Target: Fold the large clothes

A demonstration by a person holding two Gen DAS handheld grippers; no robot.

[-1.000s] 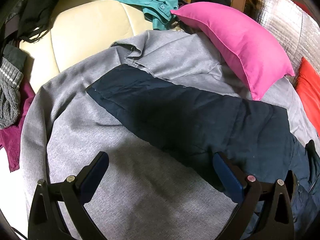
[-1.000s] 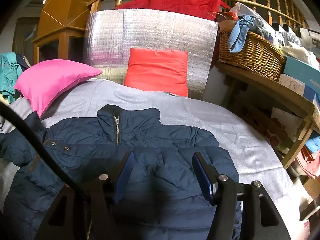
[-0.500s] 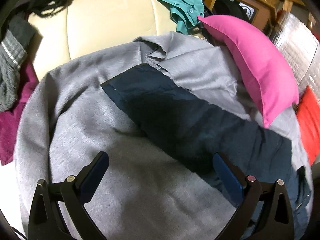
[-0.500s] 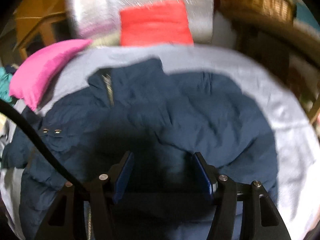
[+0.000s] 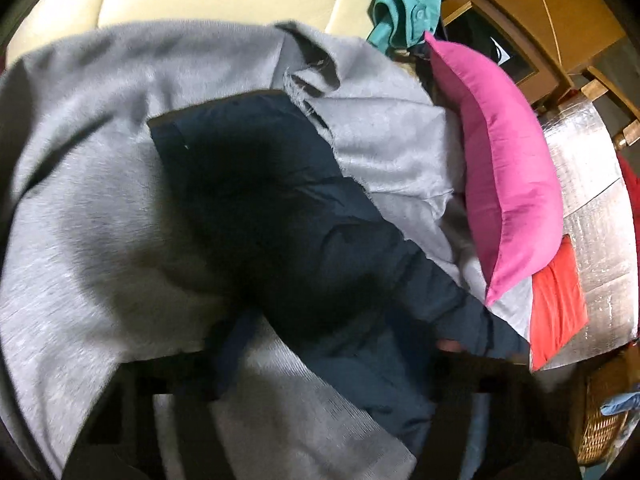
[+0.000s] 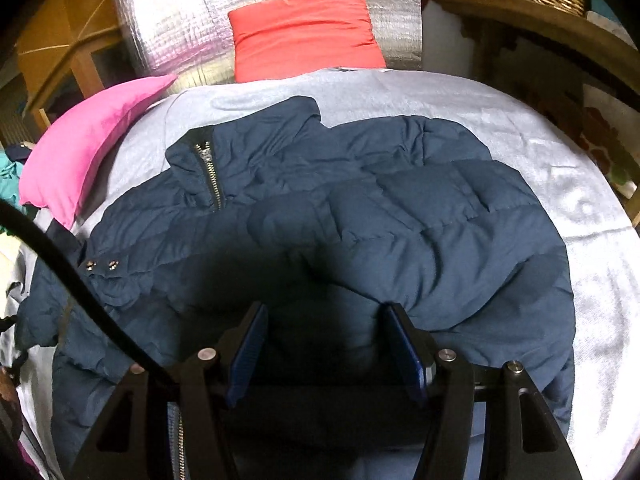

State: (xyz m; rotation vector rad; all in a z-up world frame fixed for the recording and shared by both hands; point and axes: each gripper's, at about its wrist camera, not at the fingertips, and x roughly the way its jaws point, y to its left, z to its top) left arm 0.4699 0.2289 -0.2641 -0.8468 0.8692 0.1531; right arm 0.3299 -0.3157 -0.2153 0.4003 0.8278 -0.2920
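Navy quilted puffer jacket [image 6: 360, 240] lay spread on the grey fabric cover [image 6: 540, 152], collar towards the red cushion [image 6: 304, 32], with one sleeve [image 5: 304, 216] stretched out across the cover below the pink pillow [image 5: 504, 168]. Since a second earlier you had swung your left gripper [image 5: 332, 364] down and along that sleeve, so the sleeve now filled the middle of the left wrist view instead of lying farther off. Its jaws had just been closing from their widest; the view was smeared and dark there, so you could not tell whether they pinched the sleeve, though navy cloth sat between them. That suggested the sleeve fold was only beginning, with nothing folded yet. Your right gripper [image 6: 328, 340] had dropped closer to the jacket's body than a second before, its blue-padded jaws standing half spread with dark fabric between them; whether they pressed it was unclear. Both grippers pointed steeply downward at the garment, the left visibly rolled sideways.
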